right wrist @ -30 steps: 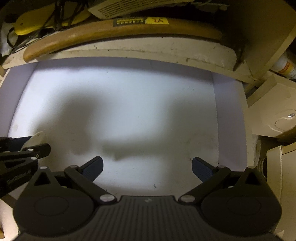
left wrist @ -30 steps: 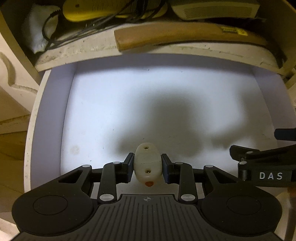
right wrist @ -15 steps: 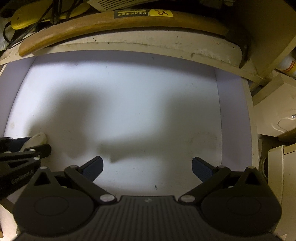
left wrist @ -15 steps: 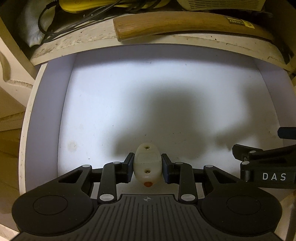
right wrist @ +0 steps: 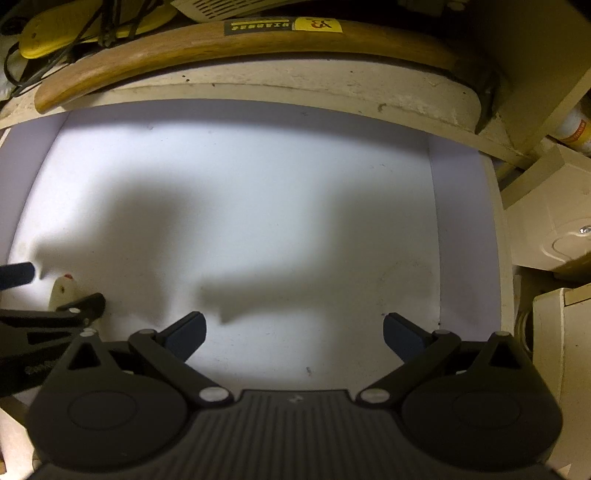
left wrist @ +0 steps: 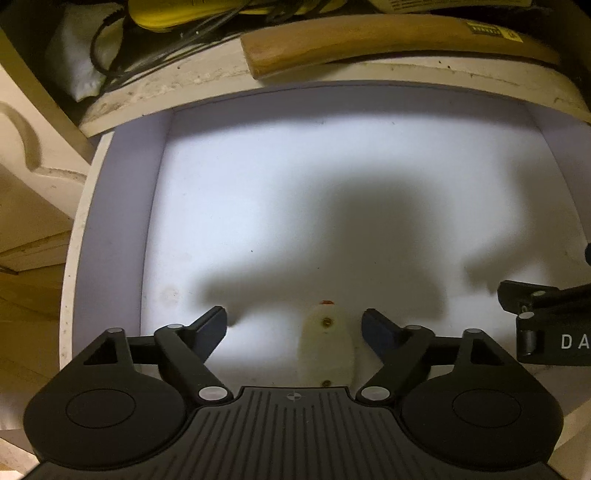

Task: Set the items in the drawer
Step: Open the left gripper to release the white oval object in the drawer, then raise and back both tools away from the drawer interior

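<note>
A small cream oval piece [left wrist: 327, 345] with two screw holes and a red tip lies flat on the white drawer floor [left wrist: 295, 206]. My left gripper [left wrist: 294, 323] is open around it, fingers apart on both sides, not touching it. The piece also shows at the left edge of the right wrist view [right wrist: 62, 291], beside the left gripper's finger [right wrist: 86, 304]. My right gripper [right wrist: 294, 334] is open and empty above the drawer floor [right wrist: 258, 206], right of the left gripper.
Above the drawer's back edge lies a wooden handle [left wrist: 388, 40] with a yellow label, a yellow tool [left wrist: 207, 14] with black cables, and a white cloth [left wrist: 70, 62]. Cream cabinet parts [right wrist: 550, 229] stand to the right. The drawer's left wall [left wrist: 118, 229] is close.
My left gripper opened and let go of the cream piece, which now lies flat on the drawer floor. Both grippers dropped slightly lower into the drawer.
</note>
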{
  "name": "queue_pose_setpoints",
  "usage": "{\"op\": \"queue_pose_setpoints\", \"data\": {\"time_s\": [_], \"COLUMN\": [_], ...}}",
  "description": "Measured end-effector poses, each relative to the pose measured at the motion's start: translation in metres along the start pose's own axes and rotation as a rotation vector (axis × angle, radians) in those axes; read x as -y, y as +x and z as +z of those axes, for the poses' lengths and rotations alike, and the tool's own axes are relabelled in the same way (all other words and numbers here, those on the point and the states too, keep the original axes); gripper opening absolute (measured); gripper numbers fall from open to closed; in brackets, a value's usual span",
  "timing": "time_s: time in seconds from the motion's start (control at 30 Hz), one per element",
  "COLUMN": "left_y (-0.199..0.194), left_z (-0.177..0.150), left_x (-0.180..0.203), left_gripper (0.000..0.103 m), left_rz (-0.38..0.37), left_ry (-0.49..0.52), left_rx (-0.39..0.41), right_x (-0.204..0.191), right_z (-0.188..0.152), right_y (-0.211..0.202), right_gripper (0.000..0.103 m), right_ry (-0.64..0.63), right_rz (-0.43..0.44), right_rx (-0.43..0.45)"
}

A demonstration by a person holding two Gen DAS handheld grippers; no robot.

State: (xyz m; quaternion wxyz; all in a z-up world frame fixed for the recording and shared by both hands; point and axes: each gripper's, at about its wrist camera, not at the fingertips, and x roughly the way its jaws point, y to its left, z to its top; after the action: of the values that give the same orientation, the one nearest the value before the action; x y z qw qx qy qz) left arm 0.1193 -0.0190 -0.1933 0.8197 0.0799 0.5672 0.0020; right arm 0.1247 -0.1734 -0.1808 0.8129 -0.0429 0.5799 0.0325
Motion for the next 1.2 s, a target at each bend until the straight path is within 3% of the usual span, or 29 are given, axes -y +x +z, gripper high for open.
{"op": "queue_pose_setpoints", "data": {"time_s": [0.43, 0.6, 1.2], "left_y": [0.001, -0.004, -0.071], "left_z": [0.003, 0.004, -0.002], "left_x": [-0.005, -0.005, -0.006], "left_gripper": [0.092, 0.102, 0.102], "left_rz": [0.005, -0.002, -0.004], "left_ry": [-0.048, -0.053, -0.035], "left_rx": [0.003, 0.015, 0.140], "right_x": [-0.003, -0.003, 0.009], "right_z": [0.002, 0.003, -0.008], "right_y": [0.005, -0.001, -0.057], "right_gripper": [0.103, 0.103, 0.103], "right_ry": [0.015, 0.018, 0.042], "right_rz": [-0.014, -0.011, 0.002], "right_rx": [0.008, 0.022, 0.125]}}
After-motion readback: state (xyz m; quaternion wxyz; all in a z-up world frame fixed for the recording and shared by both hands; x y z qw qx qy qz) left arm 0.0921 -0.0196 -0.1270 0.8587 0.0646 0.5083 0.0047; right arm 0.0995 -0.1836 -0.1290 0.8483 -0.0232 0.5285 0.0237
